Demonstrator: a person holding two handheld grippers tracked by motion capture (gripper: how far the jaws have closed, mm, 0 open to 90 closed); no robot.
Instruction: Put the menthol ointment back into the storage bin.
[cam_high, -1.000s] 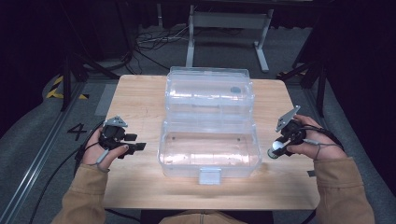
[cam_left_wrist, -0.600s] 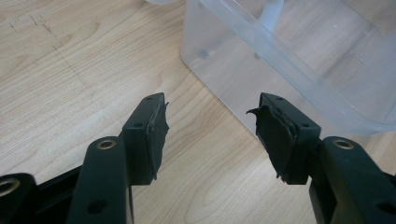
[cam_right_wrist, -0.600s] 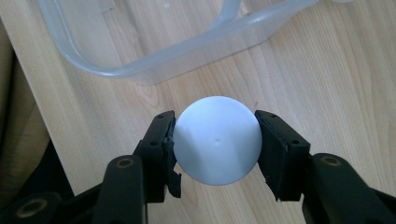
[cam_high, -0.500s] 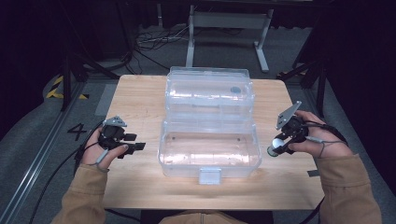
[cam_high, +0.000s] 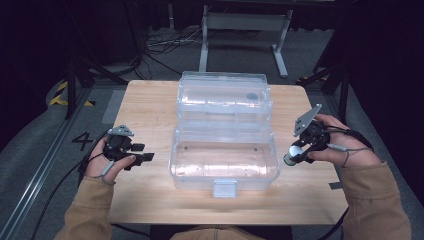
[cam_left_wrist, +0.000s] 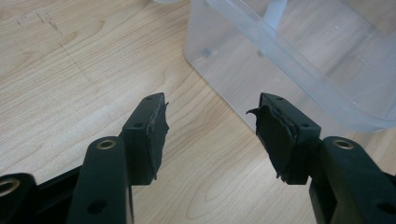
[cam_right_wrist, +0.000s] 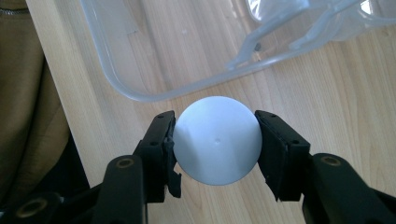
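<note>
Right tool (cam_right_wrist: 215, 140) is clamped on a white ball (cam_right_wrist: 215, 140): both black pads press the ball's sides at 9 and 3 o'clock, with the jaws standing wide because the ball is wide. In the high view the same right tool (cam_high: 295, 156) sits at roughly 3 o'clock of the clear plastic box (cam_high: 223, 159), just beside its right wall and held off the desk (cam_high: 150, 107); the white ball (cam_high: 292, 152) shows at the tool's tip, and the right hand (cam_high: 332, 145) wraps the tool body. From the right gripper view the box's rounded corner and rim (cam_right_wrist: 140, 88) lie at 12 o'clock beyond the ball, near but apart from it. Left tool (cam_left_wrist: 208, 126) has jaws well apart with nothing between the pads; bare wood shows through the gap. The box's lower corner (cam_left_wrist: 219, 60) lies at 1 o'clock ahead of it, apart from both pads. In the high view the left tool (cam_high: 142, 157) sits at 9 o'clock of the box, near it without contact, held by the left hand (cam_high: 107, 157). The box stands open, lid (cam_high: 223, 97) folded back toward 12 o'clock, latch (cam_high: 224, 188) at 6 o'clock.
</note>
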